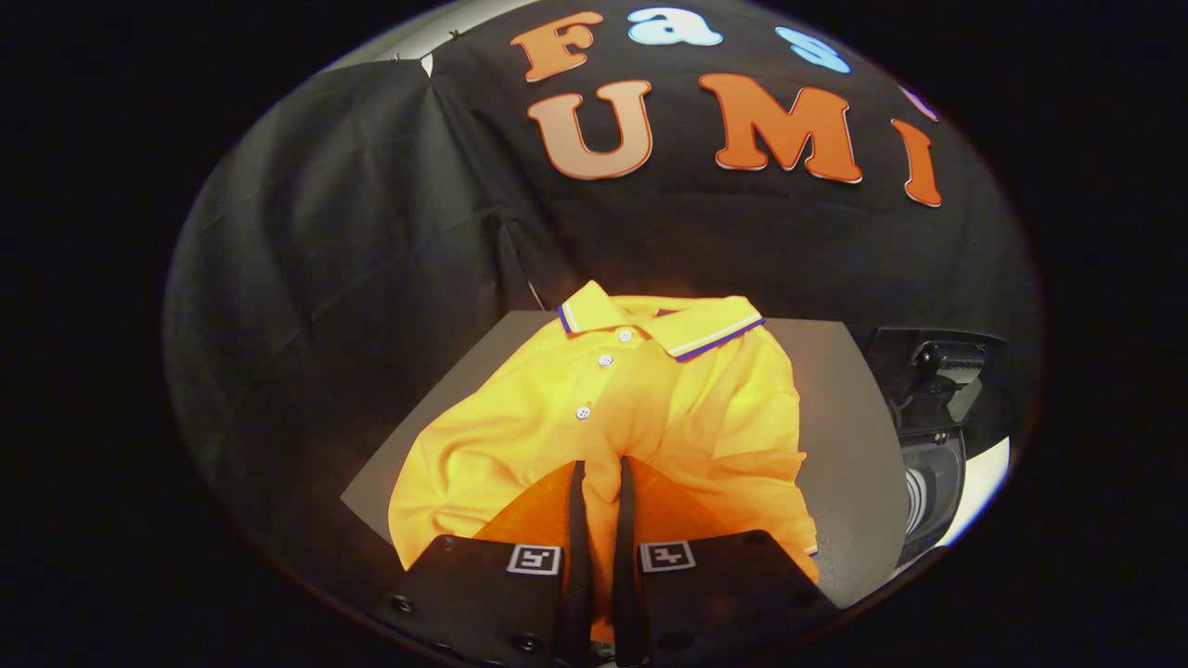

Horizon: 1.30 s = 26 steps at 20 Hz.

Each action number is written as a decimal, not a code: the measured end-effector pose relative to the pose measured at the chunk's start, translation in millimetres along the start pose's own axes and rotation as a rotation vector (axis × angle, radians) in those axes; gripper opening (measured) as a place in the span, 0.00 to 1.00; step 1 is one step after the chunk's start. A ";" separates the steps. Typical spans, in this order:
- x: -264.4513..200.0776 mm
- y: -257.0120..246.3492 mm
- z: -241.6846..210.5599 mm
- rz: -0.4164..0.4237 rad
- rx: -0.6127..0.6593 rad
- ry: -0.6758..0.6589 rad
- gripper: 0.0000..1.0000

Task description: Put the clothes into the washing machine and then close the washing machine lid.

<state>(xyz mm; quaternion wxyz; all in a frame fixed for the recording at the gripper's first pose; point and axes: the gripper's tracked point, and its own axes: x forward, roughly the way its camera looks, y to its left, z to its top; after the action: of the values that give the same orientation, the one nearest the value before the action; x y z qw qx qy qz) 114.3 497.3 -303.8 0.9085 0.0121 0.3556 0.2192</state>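
Note:
An orange polo shirt (650, 408) with a striped collar and white buttons lies crumpled on a grey board (845, 436). My gripper (600, 473) is down on the shirt's near part, its two fingers nearly together with a fold of the orange cloth pinched between them. The collar lies beyond the fingertips, toward the black cloth wall. To the right of the board stands the washing machine (937, 445), dark with a white body; its lid stands open.
Black cloth walls (353, 278) close in behind and to the left of the board. The grey board has bare room to the right of the shirt, up to the washing machine.

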 end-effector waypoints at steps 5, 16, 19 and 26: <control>-6.4 -2.2 5.8 -0.045 -0.009 -0.154 0.17; -95.2 1.1 100.0 0.034 0.041 -0.487 0.13; -130.3 -18.0 124.6 0.033 0.052 -0.554 0.13; -180.7 -113.7 161.8 0.012 0.027 -0.619 0.13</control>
<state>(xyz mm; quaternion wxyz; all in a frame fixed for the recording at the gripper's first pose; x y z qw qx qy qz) 146.3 342.6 -87.4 0.9721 0.0924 0.0647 0.2057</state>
